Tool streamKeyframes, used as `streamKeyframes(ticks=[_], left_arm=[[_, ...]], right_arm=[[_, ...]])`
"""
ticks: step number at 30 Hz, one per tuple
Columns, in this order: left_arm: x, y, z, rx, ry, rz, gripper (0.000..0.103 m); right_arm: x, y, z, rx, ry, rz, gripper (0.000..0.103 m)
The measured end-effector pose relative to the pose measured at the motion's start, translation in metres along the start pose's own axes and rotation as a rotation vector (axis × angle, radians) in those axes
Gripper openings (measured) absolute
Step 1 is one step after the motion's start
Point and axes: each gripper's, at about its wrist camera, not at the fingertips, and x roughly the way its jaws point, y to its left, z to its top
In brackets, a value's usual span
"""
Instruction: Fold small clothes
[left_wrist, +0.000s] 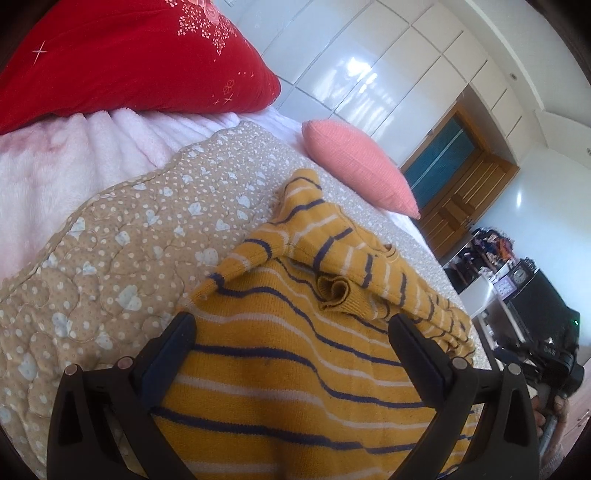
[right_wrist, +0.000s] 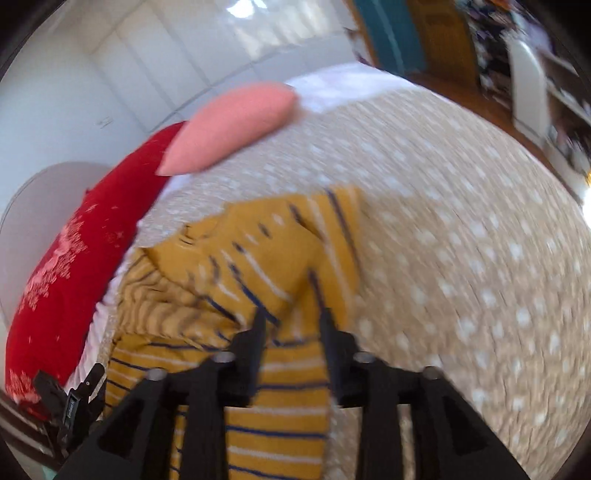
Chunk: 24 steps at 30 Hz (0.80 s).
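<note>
A small mustard-yellow sweater (left_wrist: 295, 369) with navy and white stripes lies on a tan dotted quilt (left_wrist: 122, 258). One sleeve (left_wrist: 243, 262) is folded across its body, and a cuff (left_wrist: 334, 291) lies curled on top. My left gripper (left_wrist: 293, 325) is open, its jaws wide apart just above the sweater's body. In the right wrist view, which is blurred, my right gripper (right_wrist: 291, 317) has its jaws close together around a strip of the sweater (right_wrist: 288, 398). The left gripper also shows there at the lower left (right_wrist: 70, 398).
A red pillow (left_wrist: 122, 55) and a pink cushion (left_wrist: 362, 166) lie at the far side of the bed, with a pale pink fleece blanket (left_wrist: 55, 166) under the quilt. White wardrobe doors, a wooden door and cluttered shelves stand beyond the bed.
</note>
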Motion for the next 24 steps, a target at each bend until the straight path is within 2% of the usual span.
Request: streamKeyframes(ticks=[1, 2, 6, 7, 8, 10, 12, 14, 15, 16, 18, 20, 22, 24], left_arm=[[-0.001, 0.001, 0.000, -0.003, -0.004, -0.007, 0.103], [-0.001, 0.001, -0.001, -0.005, -0.007, -0.011, 0.103], [-0.002, 0.001, -0.001, -0.003, -0.011, -0.017, 0.103], [-0.002, 0.001, -0.001, -0.003, -0.011, -0.018, 0.103], [-0.002, 0.001, -0.001, -0.003, -0.011, -0.019, 0.103], [-0.002, 0.001, -0.001, -0.002, -0.010, -0.020, 0.103], [-0.002, 0.001, -0.001, -0.003, -0.011, -0.018, 0.103], [-0.002, 0.001, -0.001, -0.002, -0.010, -0.015, 0.103], [-0.003, 0.001, -0.001, -0.002, -0.008, -0.013, 0.103], [-0.002, 0.001, -0.001, -0.002, -0.006, -0.009, 0.103], [-0.001, -0.001, 0.000, 0.000, 0.002, -0.002, 0.103], [0.000, -0.002, 0.002, 0.000, 0.023, 0.003, 0.103], [-0.005, -0.003, 0.006, -0.013, 0.031, -0.011, 0.103], [-0.020, -0.002, 0.010, -0.039, -0.001, -0.046, 0.103]], right_arm=[[0.006, 0.007, 0.002, -0.030, -0.002, -0.006, 0.057], [0.015, 0.014, 0.004, -0.057, 0.004, -0.016, 0.061], [0.058, 0.025, 0.007, -0.090, 0.068, -0.115, 0.061], [0.066, 0.023, 0.009, -0.087, 0.096, -0.114, 0.044], [0.074, 0.023, 0.010, -0.096, 0.143, -0.076, 0.007], [0.064, 0.015, 0.013, -0.087, 0.109, -0.077, 0.008], [0.049, 0.006, 0.016, -0.077, 0.062, -0.163, 0.008], [0.035, 0.001, 0.018, -0.105, 0.011, -0.372, 0.009], [0.028, 0.002, 0.018, -0.122, -0.013, -0.445, 0.013], [0.020, 0.003, 0.018, -0.123, -0.031, -0.434, 0.015], [0.007, 0.014, 0.018, -0.118, -0.053, -0.338, 0.022], [0.002, 0.044, 0.016, -0.176, -0.069, -0.239, 0.023], [0.012, 0.082, 0.013, -0.255, -0.023, -0.116, 0.023], [0.032, 0.119, 0.010, -0.304, 0.041, -0.017, 0.023]])
